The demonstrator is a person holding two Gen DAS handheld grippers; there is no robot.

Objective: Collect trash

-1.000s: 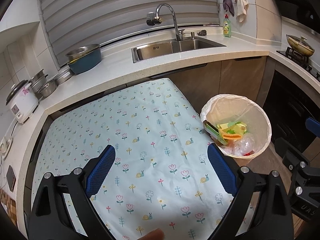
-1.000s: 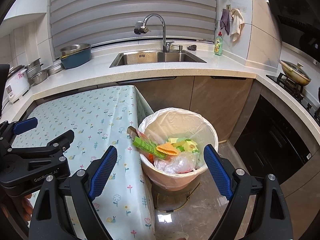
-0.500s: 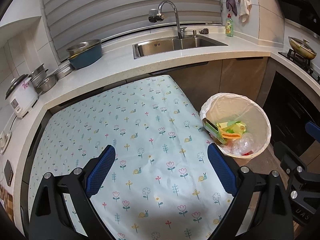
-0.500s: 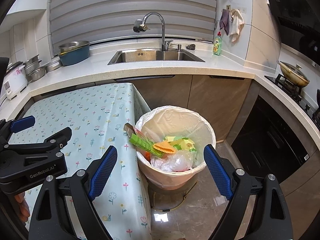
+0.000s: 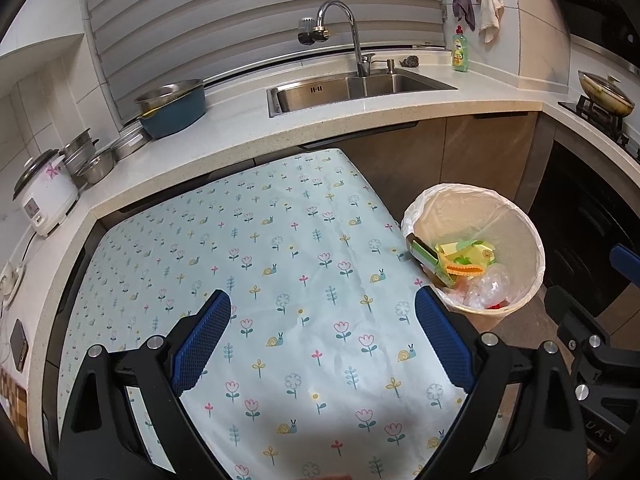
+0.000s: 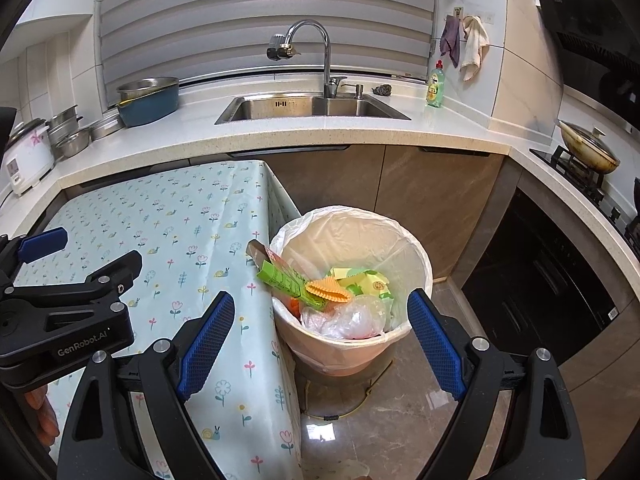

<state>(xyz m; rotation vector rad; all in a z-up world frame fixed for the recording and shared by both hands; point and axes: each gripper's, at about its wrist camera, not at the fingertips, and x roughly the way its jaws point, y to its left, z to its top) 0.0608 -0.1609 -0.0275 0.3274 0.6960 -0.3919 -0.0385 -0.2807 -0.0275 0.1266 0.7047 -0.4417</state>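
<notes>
A round bin with a white liner [image 6: 416,256] stands on the floor at the table's right edge; it also shows in the left wrist view [image 5: 532,236]. It holds a green box [image 6: 280,278], an orange ridged piece [image 6: 328,292], yellow-green wrappers [image 6: 368,282] and clear plastic [image 6: 352,318]. My right gripper [image 6: 320,334] is open and empty, above the bin's near rim. My left gripper [image 5: 322,338] is open and empty above the floral tablecloth [image 5: 280,248]; its body shows in the right wrist view [image 6: 64,312].
A counter with a sink [image 6: 312,106] and tap runs behind the table. A blue pot [image 6: 150,100], steel bowls [image 6: 76,136] and a rice cooker [image 5: 44,194] stand on it at the left. A pan on a stove [image 6: 584,150] is at the right. A dark oven front [image 6: 548,284] faces the bin.
Both grippers have drawn back and risen slightly, so the table and bin sit a little farther off. Both stay open and empty.
</notes>
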